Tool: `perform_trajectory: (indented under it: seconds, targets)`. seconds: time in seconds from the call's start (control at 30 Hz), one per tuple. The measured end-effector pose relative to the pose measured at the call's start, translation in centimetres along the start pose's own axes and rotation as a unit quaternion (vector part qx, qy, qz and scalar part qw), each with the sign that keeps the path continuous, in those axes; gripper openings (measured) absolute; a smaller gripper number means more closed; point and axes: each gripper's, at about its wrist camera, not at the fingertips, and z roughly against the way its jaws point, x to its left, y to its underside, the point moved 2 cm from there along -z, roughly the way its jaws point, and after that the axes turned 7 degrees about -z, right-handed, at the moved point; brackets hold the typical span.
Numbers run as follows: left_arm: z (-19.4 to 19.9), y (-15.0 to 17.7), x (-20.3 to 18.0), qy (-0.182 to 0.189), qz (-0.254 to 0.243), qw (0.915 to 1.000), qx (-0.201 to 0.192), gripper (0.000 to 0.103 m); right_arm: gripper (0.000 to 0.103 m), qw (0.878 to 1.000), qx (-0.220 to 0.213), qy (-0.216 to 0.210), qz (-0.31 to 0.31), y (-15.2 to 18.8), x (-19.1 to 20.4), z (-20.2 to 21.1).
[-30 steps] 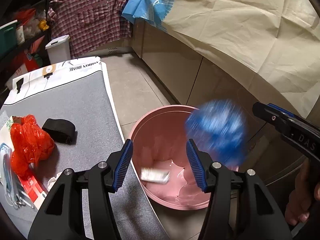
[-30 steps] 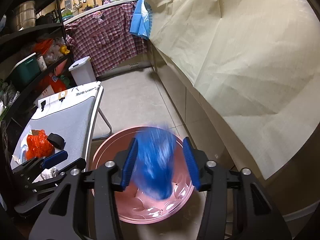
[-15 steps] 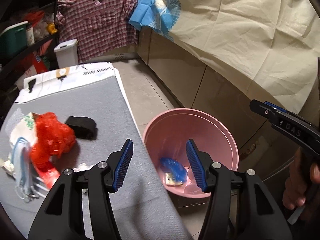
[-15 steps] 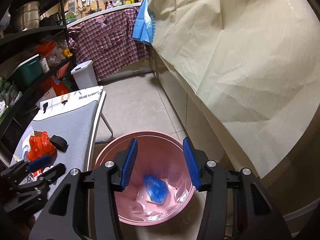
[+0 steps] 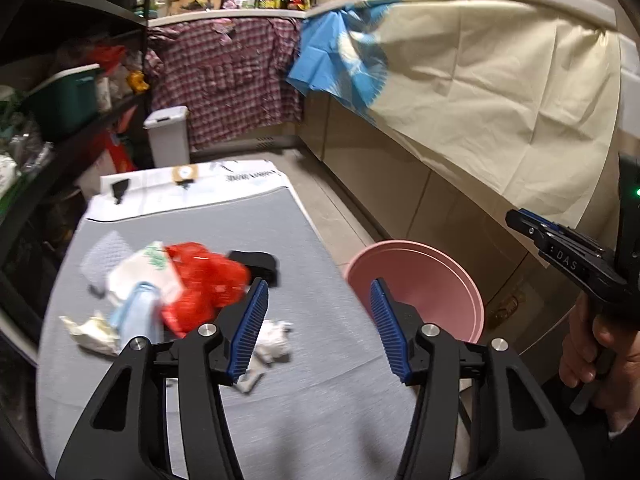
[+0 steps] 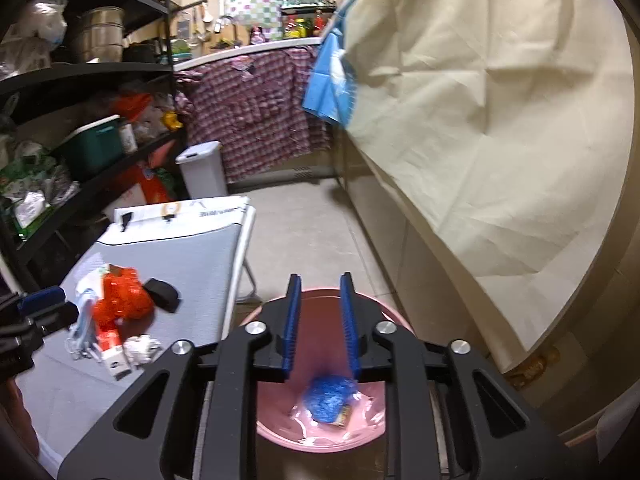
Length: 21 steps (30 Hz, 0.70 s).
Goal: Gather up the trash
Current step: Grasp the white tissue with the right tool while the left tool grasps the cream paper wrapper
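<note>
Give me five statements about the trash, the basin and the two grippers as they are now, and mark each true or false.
1. The blue plastic wad lies inside the pink basin. True.
2. The red plastic bag is in the basin. False: it lies on the grey table.
3. The left gripper holds a crumpled white paper. False: its jaws are open and empty, with the paper on the table beyond them.
4. The right gripper grips nothing. True.
5. The black object sits beside the red bag on the table. True.
</note>
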Motion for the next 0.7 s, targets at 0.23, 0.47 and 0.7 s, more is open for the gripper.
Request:
perform_trajectory:
  seconds: [0.23, 0.47, 0.7]
  targets:
    - [4.2, 0.4, 5.6, -0.034, 0.013, 0.9992, -0.017, 0.04, 0.007, 0.999, 0.006, -0.047, 0.013, 0.3, 3.7, 0.9]
    - [5.9, 1.2, 11.6, -0.082, 0.064, 0.9941, -0.03, 0.031, 0.006, 0.995, 0.004, -0.099, 0.019, 0.6, 8.7, 1.2]
    - [5.1, 3.2, 15.8, -0.115, 0.128, 0.9849, -0.023, 0.026, 0.006, 0.99, 0.037, -0.135, 0.037, 2.7, 13.6, -1.1]
